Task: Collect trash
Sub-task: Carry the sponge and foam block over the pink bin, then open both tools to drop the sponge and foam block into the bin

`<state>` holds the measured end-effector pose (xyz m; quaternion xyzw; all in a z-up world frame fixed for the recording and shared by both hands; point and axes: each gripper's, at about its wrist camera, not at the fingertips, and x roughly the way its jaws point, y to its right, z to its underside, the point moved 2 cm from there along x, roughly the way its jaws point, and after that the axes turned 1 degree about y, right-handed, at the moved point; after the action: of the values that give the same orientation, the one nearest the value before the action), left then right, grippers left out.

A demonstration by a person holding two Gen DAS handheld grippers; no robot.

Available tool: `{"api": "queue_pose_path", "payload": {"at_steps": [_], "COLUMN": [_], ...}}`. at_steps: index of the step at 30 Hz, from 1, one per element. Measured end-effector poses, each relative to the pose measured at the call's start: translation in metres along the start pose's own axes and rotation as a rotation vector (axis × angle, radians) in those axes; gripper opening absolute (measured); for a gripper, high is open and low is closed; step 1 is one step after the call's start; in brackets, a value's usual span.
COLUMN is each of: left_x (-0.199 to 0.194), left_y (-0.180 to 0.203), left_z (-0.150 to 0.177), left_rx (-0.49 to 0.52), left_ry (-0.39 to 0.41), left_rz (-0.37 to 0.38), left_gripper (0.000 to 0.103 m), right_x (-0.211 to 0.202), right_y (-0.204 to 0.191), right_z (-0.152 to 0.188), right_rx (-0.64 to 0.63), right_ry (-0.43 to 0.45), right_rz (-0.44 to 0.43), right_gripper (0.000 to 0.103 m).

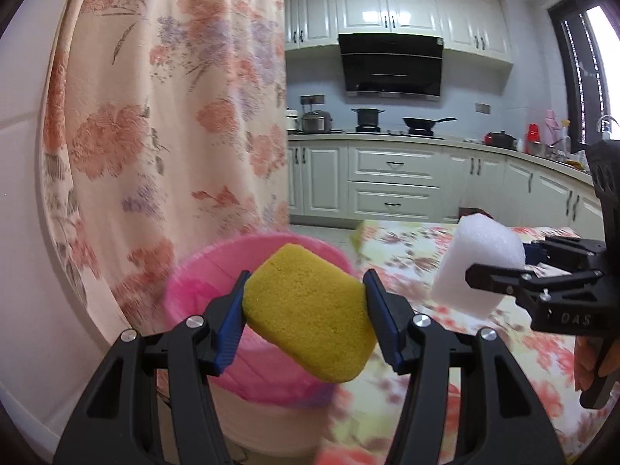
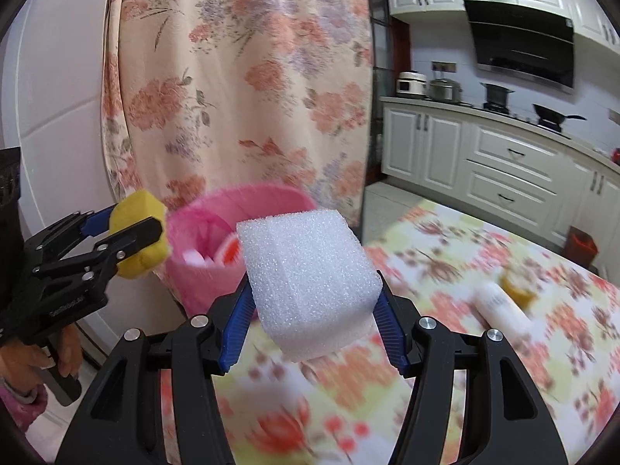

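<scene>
My left gripper (image 1: 306,306) is shut on a yellow sponge (image 1: 310,314) and holds it in the air over the near rim of a bin lined with a pink bag (image 1: 201,271). My right gripper (image 2: 310,302) is shut on a white foam block (image 2: 306,279) and holds it above the flowered tablecloth (image 2: 426,348), just right of the bin (image 2: 232,209). In the right wrist view the left gripper (image 2: 135,240) with the sponge (image 2: 139,248) is at the left of the bin. The right gripper (image 1: 500,283) with the foam (image 1: 476,263) shows at the right of the left wrist view. Some trash lies inside the bin.
A flowered curtain (image 1: 174,116) hangs right behind the bin. A white tube (image 2: 500,310) and a yellow object (image 2: 515,283) lie blurred on the tablecloth at the right. Kitchen cabinets (image 1: 391,182) and a stove with pots stand across the floor.
</scene>
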<state>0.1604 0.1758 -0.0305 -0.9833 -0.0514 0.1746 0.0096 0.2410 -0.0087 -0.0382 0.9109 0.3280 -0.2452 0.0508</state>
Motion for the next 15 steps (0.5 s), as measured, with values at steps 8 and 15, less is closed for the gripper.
{"api": "queue_pose_path", "payload": {"at_steps": [8, 15], "left_x": [0.062, 0.103], "left_y": [-0.065, -0.105], "left_z": [-0.023, -0.02], "left_rx": [-0.066, -0.124], "left_ry": [-0.058, -0.111], "left_rz": [-0.045, -0.081], "left_gripper": [0.057, 0.06], "right_x": [0.064, 0.108], "right_y": [-0.021, -0.037], "right_z": [-0.037, -0.052], "right_rx": [0.024, 0.001], "right_ry": [-0.019, -0.039], "right_rz": [-0.055, -0.075], "right_gripper": [0.058, 0.058]}}
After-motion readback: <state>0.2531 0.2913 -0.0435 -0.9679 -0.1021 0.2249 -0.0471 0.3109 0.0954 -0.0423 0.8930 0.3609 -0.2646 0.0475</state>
